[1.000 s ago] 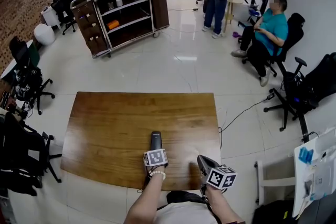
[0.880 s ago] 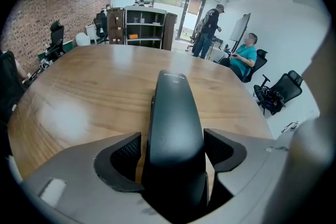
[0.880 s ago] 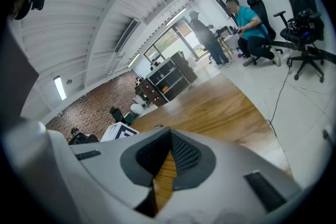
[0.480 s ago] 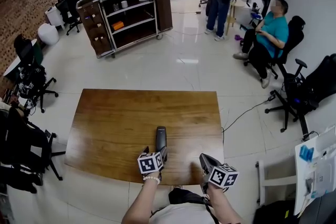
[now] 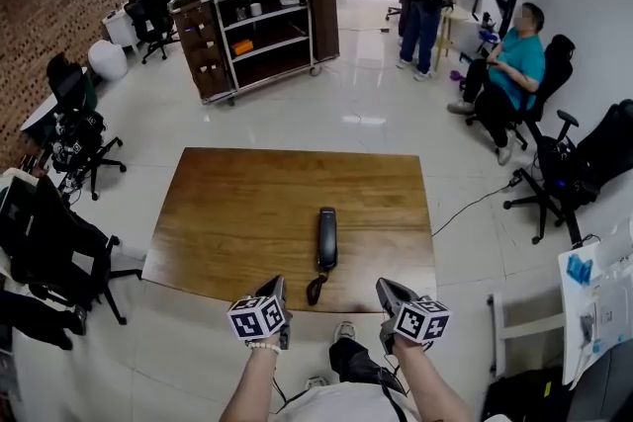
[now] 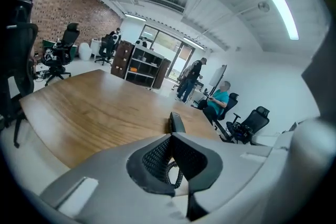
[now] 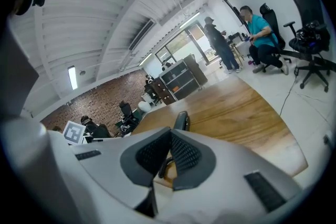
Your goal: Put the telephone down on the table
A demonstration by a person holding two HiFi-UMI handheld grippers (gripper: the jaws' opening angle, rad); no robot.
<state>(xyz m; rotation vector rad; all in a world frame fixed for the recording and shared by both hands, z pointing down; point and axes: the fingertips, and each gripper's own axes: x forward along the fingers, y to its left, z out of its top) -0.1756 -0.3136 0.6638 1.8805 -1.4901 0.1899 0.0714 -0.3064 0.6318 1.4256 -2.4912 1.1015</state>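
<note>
Plainly, the phone (image 5: 326,238) lies flat on the worktop (image 5: 247,212), low in the middle of the head view and lengthwise toward the far edge, so the task looks done. The left tool (image 5: 279,290) hangs just off the near edge, lower left of the phone; its jaws have just closed, with nothing between them. The right tool (image 5: 382,289), lower right, also has its jaws together and empty. Neither touches the phone.

The risk I would watch is the cord (image 5: 316,290). Its coil ends right at the near edge, between the two tools (whether it hangs over I cannot tell). A tool swung across that gap could snag the coil and drag the phone toward the edge, perhaps off it. A bump against the near edge might also shift it.

Room is generous elsewhere. The wood is bare to the left, right and far side of the phone. Both tools are off the worktop, over open floor at the bottom of the frame. Chairs (image 5: 49,242) crowd the left edge of the view, well apart from the tools.
</note>
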